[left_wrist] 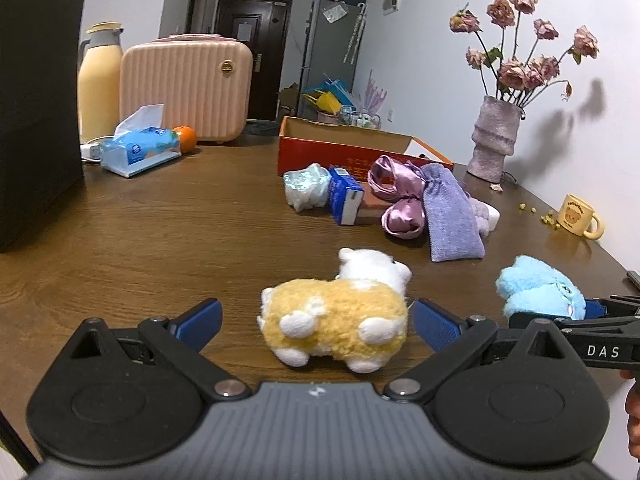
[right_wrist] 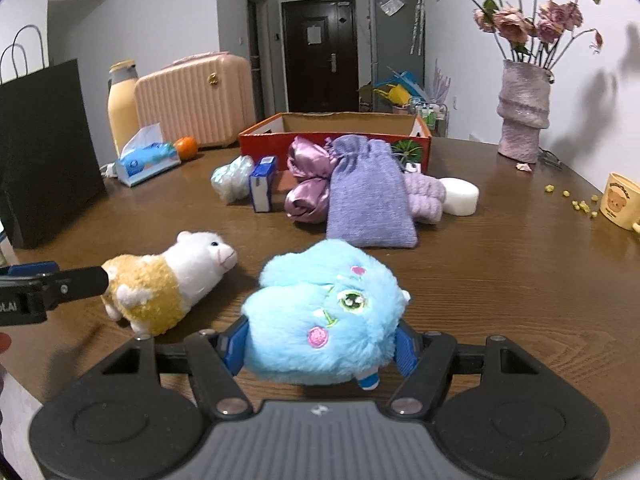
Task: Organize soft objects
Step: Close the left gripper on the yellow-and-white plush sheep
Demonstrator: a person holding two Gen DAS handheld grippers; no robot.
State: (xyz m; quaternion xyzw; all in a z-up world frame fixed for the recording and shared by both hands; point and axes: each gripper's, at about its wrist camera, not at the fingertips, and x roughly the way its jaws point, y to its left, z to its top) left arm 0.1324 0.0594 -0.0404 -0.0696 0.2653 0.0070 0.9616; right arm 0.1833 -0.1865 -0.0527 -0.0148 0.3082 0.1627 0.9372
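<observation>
I am looking past both grippers at the open red cardboard box (right_wrist: 332,136), the largest thing ahead on the surface (right_wrist: 500,272) and, I judge, where the soft things belong. The pile in front of it is crowding the near wall: the purple knit pouch (right_wrist: 368,196), satin scrunchies (right_wrist: 308,184) and a lilac plush (right_wrist: 426,196) are all lying between my grippers and the box. Anything I am carrying forward low could be dragging across that pile and scattering it (the small blue carton (right_wrist: 262,184) looks ready to tip).

The right gripper (right_wrist: 322,346) is clamping the blue plush (right_wrist: 324,312), its pads pressing into the fur on both sides. The grip looks to be sitting low on a rounded, squashy body, so I am worrying that the toy could be squeezing out forward once lifted.

The left gripper (left_wrist: 316,320) is standing wide apart, with the yellow-and-white alpaca plush (left_wrist: 340,320) lying on its side between the fingers, nearer the right one. The left pad is well clear of it, so closing off-centre could be shoving the toy sideways rather than pinching it. The two grippers are also working close together, and the right one's finger is reaching just beside the left gripper, so a careless lift could be knocking them together.
</observation>
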